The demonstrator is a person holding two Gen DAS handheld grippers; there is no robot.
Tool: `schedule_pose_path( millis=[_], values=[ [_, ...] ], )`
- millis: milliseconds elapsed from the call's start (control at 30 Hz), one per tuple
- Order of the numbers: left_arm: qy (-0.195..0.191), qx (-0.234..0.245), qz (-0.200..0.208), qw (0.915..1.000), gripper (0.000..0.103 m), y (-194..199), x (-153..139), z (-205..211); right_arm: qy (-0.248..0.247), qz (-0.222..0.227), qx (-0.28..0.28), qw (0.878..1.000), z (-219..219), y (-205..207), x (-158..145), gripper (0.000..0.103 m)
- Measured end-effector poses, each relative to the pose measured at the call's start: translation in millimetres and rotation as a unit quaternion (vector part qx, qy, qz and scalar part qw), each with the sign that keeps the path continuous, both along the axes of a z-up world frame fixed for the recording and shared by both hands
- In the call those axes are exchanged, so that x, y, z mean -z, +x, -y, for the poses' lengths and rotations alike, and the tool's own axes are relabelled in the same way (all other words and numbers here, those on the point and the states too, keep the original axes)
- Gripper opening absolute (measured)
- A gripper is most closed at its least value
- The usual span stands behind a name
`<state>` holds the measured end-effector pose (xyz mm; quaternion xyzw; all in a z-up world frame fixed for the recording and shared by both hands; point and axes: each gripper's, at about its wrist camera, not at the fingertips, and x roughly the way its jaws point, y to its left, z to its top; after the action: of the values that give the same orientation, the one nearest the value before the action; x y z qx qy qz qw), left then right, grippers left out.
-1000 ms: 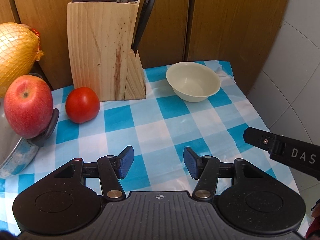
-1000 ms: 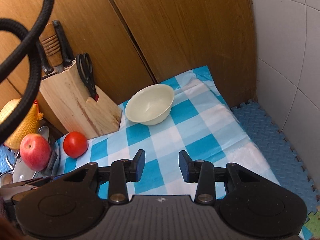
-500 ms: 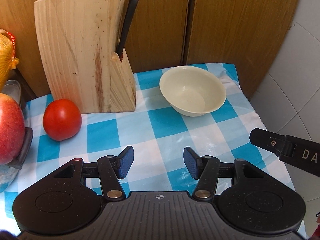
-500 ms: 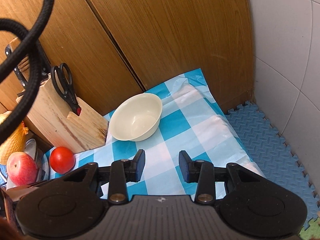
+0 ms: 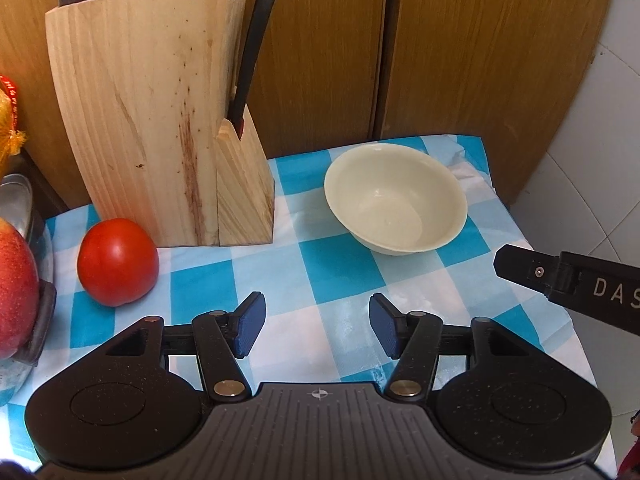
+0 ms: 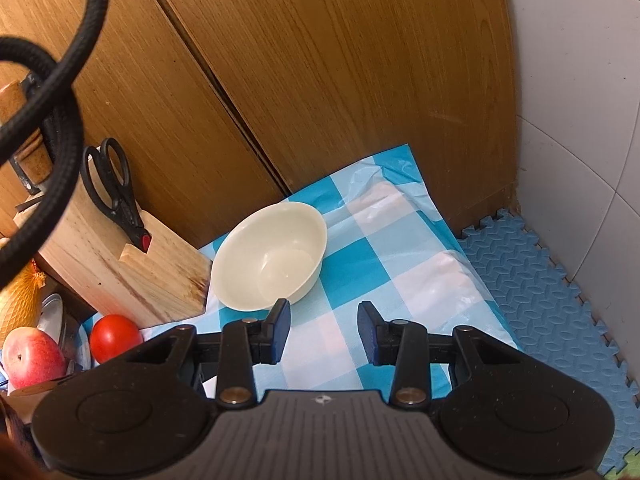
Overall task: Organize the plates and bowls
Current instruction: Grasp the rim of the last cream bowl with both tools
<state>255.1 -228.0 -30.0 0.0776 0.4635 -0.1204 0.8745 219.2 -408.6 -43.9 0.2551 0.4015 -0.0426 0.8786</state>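
Nearest, left gripper (image 5: pixel 316 330) with blue ribbed pads parted and widening, nothing between them; right gripper (image 6: pixel 323 332) narrower-set, likewise empty, both tilted down over the glossy blue-and-white checked tablecloth (image 5: pixel 340 268), probably lining up on the bowl. Beyond, smooth cream bowl (image 5: pixel 396 204) upright on the cloth near the far right corner, just right of the pale wooden knife block (image 5: pixel 160 120), apart from it. Leftward, round red tomato (image 5: pixel 117 261) before the block; behind all, brown wood-grain cabinet doors (image 5: pixel 480 48).
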Motion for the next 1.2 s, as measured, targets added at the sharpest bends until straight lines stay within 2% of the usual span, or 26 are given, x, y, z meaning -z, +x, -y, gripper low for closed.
schedule_pose_path(
  millis=[633, 967, 1200],
  values=[
    [-0.007, -0.012, 0.007, 0.9999, 0.066, 37, 3, 10, 0.001, 0.009, 0.003, 1.0, 5, 37, 7, 0.035],
    [-0.015, -0.018, 0.007, 0.9997, 0.067, 56, 9, 20, 0.014, 0.006, 0.005, 1.0, 9, 53, 21, 0.035],
    [-0.008, -0.017, -0.006, 0.9998, 0.066, 66, 28, 31, 0.043, -0.013, 0.006, 0.999, 16, 63, 45, 0.035]
  ],
)
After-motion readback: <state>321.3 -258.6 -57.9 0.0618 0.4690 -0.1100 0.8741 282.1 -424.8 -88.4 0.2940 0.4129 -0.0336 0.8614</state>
